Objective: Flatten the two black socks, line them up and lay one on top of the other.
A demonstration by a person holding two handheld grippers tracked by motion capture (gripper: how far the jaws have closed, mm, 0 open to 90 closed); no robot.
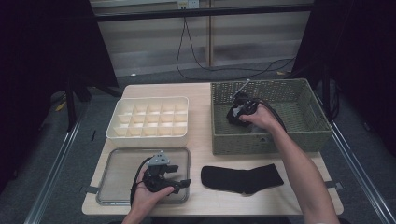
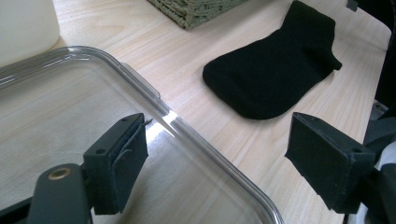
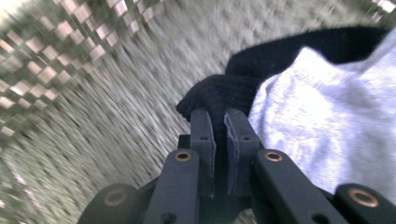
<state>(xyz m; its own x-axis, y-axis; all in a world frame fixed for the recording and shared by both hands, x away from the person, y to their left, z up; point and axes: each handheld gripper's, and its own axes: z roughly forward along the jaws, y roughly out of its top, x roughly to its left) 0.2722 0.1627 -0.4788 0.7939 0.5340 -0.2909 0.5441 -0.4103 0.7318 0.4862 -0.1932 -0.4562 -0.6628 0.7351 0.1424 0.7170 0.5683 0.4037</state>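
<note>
The right gripper [image 1: 240,112] reaches down inside the wicker basket [image 1: 308,133] at about 2 o'clock on the table [image 1: 201,140], close to the basket's left wall, with open floor to its right. In the right gripper view its jaws are pinched nearly together on the edge of a black sock [image 3: 224,93] that lies on the basket floor, partly under a pale grey cloth [image 3: 327,135] at 3 o'clock. The sock is dark, ribbed knit, bunched where the pads grip it.

The left gripper [image 1: 180,183] hangs at 7 o'clock over the right edge of a clear tray [image 1: 105,186], jaws spread wide with nothing between them. Just beside the tray, at 5 o'clock, a second black sock [image 1: 243,178] lies flat on bare wood. A white divided box [image 1: 149,119] sits at 10 o'clock, its cells bare, touching neither tray nor basket.
</note>
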